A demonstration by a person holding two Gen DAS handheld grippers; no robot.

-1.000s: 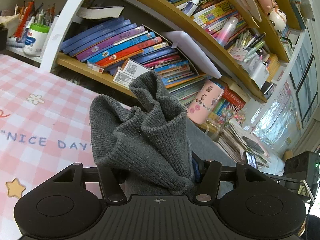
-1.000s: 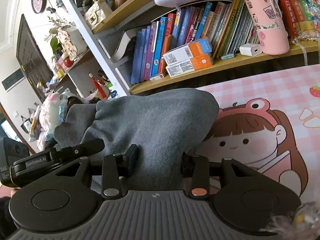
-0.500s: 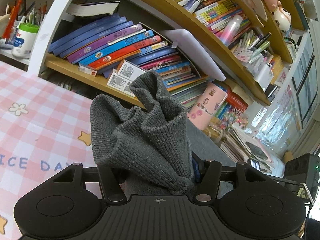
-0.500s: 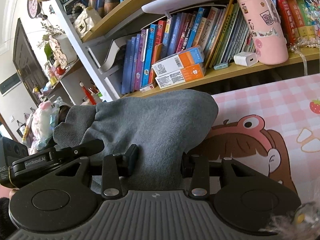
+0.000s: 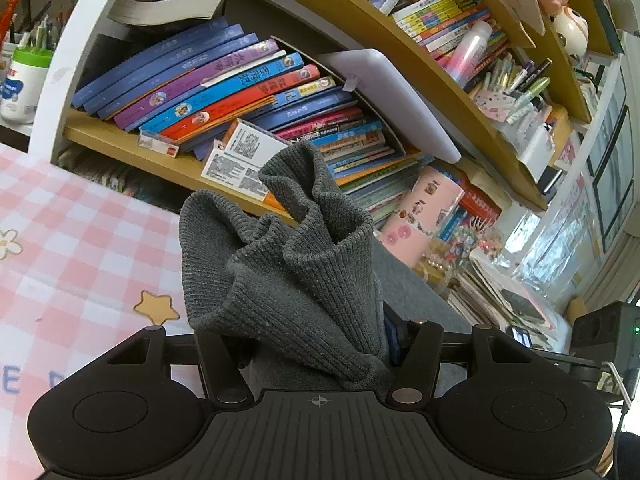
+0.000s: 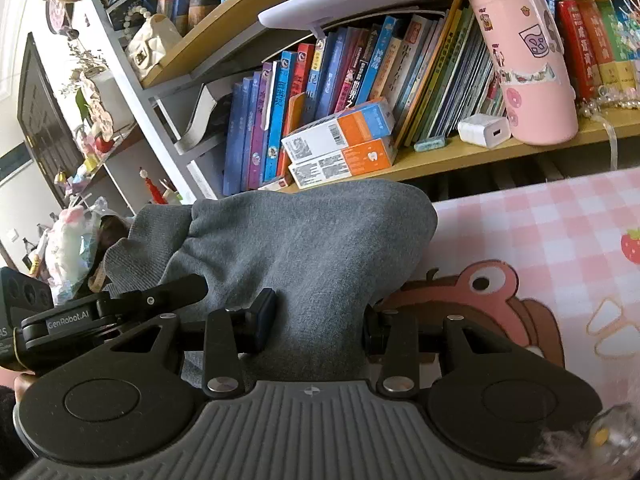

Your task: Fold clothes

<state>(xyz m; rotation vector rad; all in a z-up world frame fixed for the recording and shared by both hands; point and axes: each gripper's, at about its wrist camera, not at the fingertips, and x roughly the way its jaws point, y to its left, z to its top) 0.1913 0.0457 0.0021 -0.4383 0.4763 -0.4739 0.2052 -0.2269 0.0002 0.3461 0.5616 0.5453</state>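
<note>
A grey knit garment (image 5: 288, 264) bulges up in ribbed folds between the fingers of my left gripper (image 5: 312, 340), which is shut on it; the cloth hides the fingertips. In the right wrist view a smoother stretch of the same grey garment (image 6: 304, 240) passes between the pads of my right gripper (image 6: 318, 320), also shut on it. The left gripper (image 6: 120, 312) shows at the left of that view, close beside the right one. Both hold the cloth above the pink checked tablecloth (image 6: 540, 220).
A crowded bookshelf (image 5: 160, 152) stands just behind the table, with leaning books, orange-and-white boxes (image 6: 340, 140), a white charger (image 6: 484, 130) and a pink tumbler (image 6: 524, 64). The cartoon-printed tablecloth (image 5: 80, 248) spreads left and right of the garment.
Both grippers have moved across the table with the garment; the tablecloth lettering has slid out toward the left edge of the left view. Neither grip has changed.
</note>
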